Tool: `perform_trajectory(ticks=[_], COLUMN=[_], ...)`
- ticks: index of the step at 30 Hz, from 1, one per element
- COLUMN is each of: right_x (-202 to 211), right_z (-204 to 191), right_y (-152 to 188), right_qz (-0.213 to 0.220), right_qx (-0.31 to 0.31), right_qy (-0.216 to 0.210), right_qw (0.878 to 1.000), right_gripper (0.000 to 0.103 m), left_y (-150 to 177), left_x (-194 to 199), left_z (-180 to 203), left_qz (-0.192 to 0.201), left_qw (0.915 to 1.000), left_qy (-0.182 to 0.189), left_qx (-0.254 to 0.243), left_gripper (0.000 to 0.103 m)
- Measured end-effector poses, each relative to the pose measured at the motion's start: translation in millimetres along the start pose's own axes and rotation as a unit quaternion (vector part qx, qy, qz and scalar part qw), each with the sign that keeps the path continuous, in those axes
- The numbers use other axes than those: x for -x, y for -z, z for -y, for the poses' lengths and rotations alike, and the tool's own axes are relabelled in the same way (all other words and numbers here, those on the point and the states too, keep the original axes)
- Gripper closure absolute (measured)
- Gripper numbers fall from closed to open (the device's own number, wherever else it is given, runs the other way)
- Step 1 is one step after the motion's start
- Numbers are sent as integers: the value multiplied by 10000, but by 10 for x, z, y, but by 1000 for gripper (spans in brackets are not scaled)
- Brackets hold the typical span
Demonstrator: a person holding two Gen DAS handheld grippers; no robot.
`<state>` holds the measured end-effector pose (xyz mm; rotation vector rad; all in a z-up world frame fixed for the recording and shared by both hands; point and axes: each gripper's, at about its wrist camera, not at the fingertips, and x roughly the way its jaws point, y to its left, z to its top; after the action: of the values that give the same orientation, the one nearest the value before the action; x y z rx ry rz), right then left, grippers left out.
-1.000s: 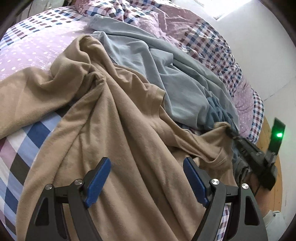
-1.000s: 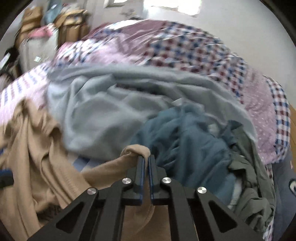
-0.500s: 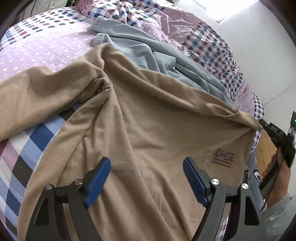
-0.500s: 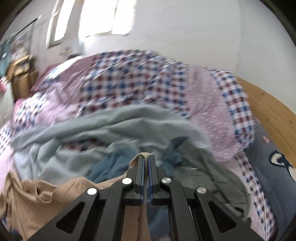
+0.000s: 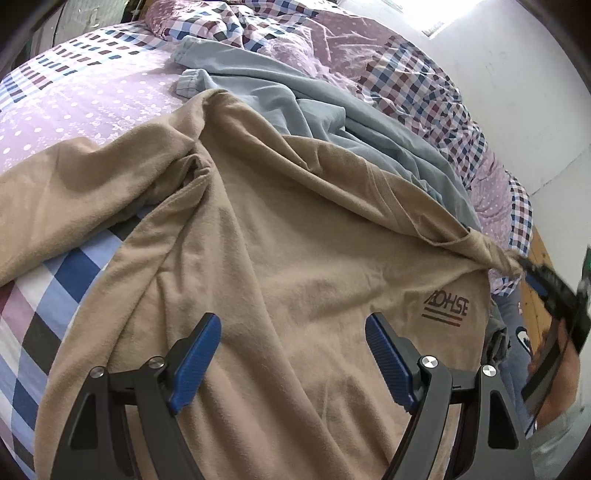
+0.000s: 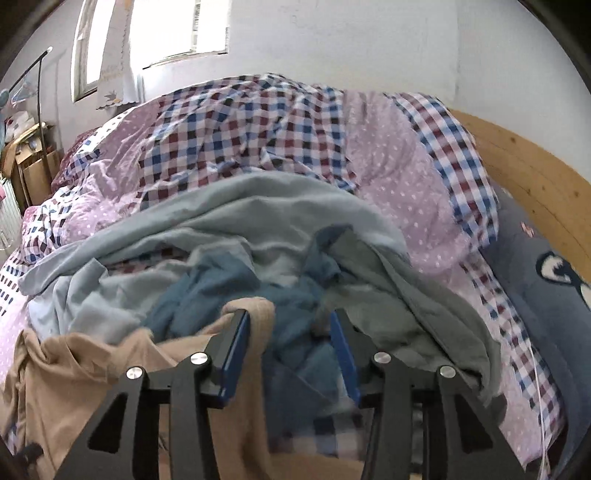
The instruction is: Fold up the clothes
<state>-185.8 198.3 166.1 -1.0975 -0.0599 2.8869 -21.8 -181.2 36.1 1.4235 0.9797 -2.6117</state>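
The tan fleece sweatshirt (image 5: 280, 258) lies spread across the checked bedcover (image 5: 55, 273), long axis running away from the wide-open, empty left gripper (image 5: 293, 354). The right gripper (image 6: 291, 354) gapes open, a cuff draped on one finger, seemingly unclamped.

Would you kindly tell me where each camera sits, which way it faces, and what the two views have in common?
Left wrist: on the left gripper, looking down over the tan fleece shirt spread on the bed; its blue-padded fingers show, open, and the right gripper at the edge.
Right wrist: on the right gripper, facing the checked quilt, wall and window; fingers open.
Shared: the tan shirt and the pale blue garment.
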Motion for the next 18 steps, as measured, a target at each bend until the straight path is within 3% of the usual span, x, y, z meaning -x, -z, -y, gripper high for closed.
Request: perform_trajectory(ticks=[6, 11, 18], right_x=[346, 631, 813], right_z=[543, 1117, 1394], right_y=[430, 1025, 2195], right_qz=[-87, -283, -899], right_qx=[-506, -1345, -2076], right_qy=[-257, -391, -1409], right_qw=[9983, 9897, 9638], right_gripper=[52, 49, 49], left_y=[68, 141, 256], left_x=[-17, -30, -43], left_z=[104, 192, 312], left_qz=[-17, -45, -49], left_qw=[9998, 9994, 9980], left_qy=[-19, 7, 69], left_qx=[-190, -348, -626], left_gripper=[19, 19, 19])
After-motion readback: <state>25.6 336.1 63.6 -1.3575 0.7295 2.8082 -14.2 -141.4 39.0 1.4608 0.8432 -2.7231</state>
